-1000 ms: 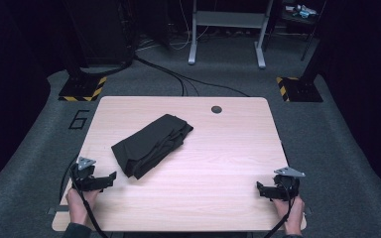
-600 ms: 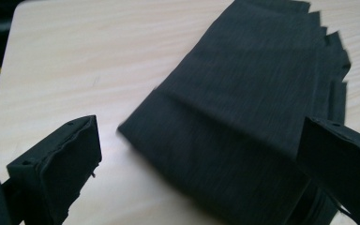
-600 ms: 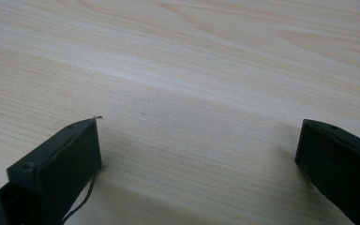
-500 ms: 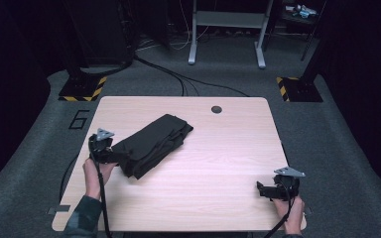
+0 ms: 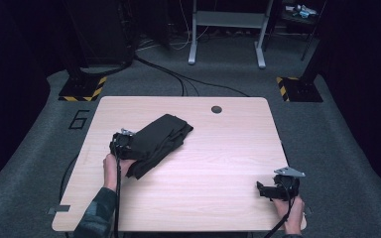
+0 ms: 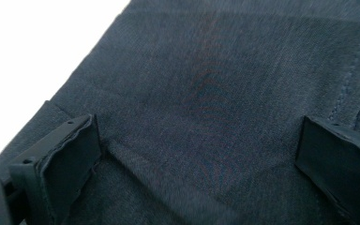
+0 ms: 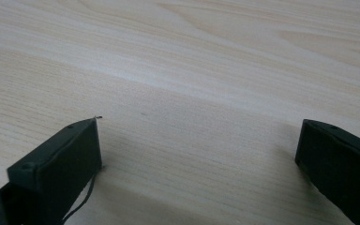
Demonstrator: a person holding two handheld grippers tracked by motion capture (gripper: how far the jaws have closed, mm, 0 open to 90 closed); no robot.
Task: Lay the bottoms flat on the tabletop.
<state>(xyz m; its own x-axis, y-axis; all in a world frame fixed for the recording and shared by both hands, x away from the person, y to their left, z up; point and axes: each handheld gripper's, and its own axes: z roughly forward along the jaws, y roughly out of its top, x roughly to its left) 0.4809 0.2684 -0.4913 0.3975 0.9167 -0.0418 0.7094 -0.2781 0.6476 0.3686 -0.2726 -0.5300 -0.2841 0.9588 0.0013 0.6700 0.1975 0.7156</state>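
Observation:
A folded dark garment point(image 5: 156, 140) lies slanted on the left half of the wooden table point(image 5: 228, 139). My left gripper point(image 5: 124, 145) is at the garment's near-left end, open, its jaws wide apart over the dark fabric point(image 6: 206, 93), which lies between them. My right gripper point(image 5: 265, 190) rests near the table's front right corner, open, with bare wood point(image 7: 192, 93) between its jaws.
A round cable hole point(image 5: 216, 109) sits near the table's far edge. Beyond the table are floor cables point(image 5: 178, 79), a grey metal stand point(image 5: 225, 29) and black bases with yellow-striped edges point(image 5: 82, 89). A "6" marks the floor point(image 5: 79, 119) at left.
My left gripper moved from the front left corner forward and right onto the garment's near end. The right gripper stayed put.

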